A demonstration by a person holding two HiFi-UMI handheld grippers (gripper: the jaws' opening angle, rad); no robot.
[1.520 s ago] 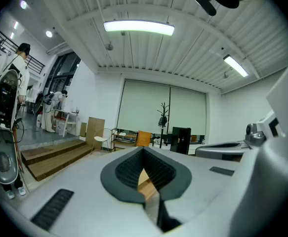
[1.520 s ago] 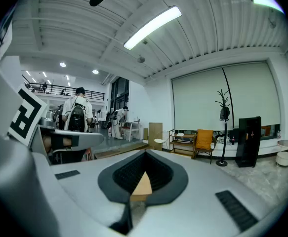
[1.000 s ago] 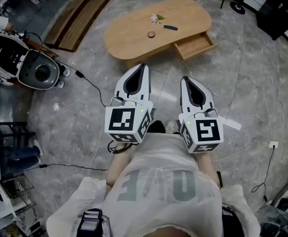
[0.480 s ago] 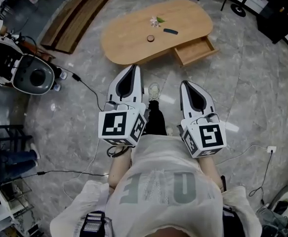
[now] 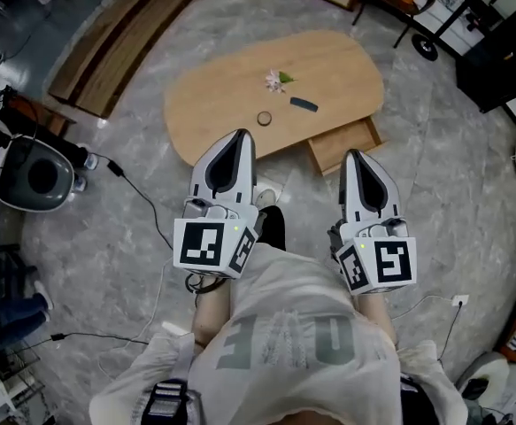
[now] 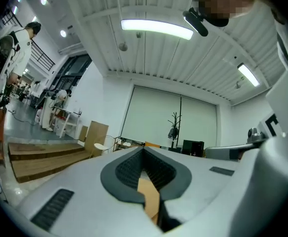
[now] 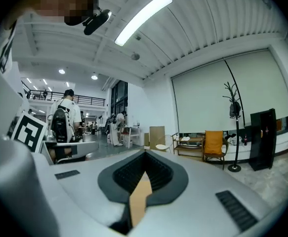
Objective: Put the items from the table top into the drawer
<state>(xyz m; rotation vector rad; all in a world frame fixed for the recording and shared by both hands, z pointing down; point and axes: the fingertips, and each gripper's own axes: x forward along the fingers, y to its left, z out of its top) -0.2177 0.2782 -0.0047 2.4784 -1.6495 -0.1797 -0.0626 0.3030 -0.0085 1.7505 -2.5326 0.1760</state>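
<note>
Both hand-held grippers are closed and empty. The left hand-held gripper [image 5: 242, 136] and the right hand-held gripper [image 5: 356, 154] each have their jaws together with nothing between them. They are carried side by side in front of the person's body and point roughly level toward the wooden surface [image 5: 213, 96]. This reads as an approach posture, with no item picked yet.

Three task items lie on the surface, apart from one another:
- a small flower-like piece [image 5: 279, 81]
- a dark bar [image 5: 304, 104]
- a round ring-like piece [image 5: 265, 119]

The drawer [image 5: 344, 145] stands pulled out on the near side, in line with the right hand-held gripper, probably so items can be dropped in directly.

Limits of view:
- The right hand-held gripper covers part of the drawer front, and the visible part of the drawer interior shows no item.
- The items are too small to identify.
- Both gripper views look across the room and show neither the surface nor the items.
- Gripper height above the surface cannot be judged.
</note>
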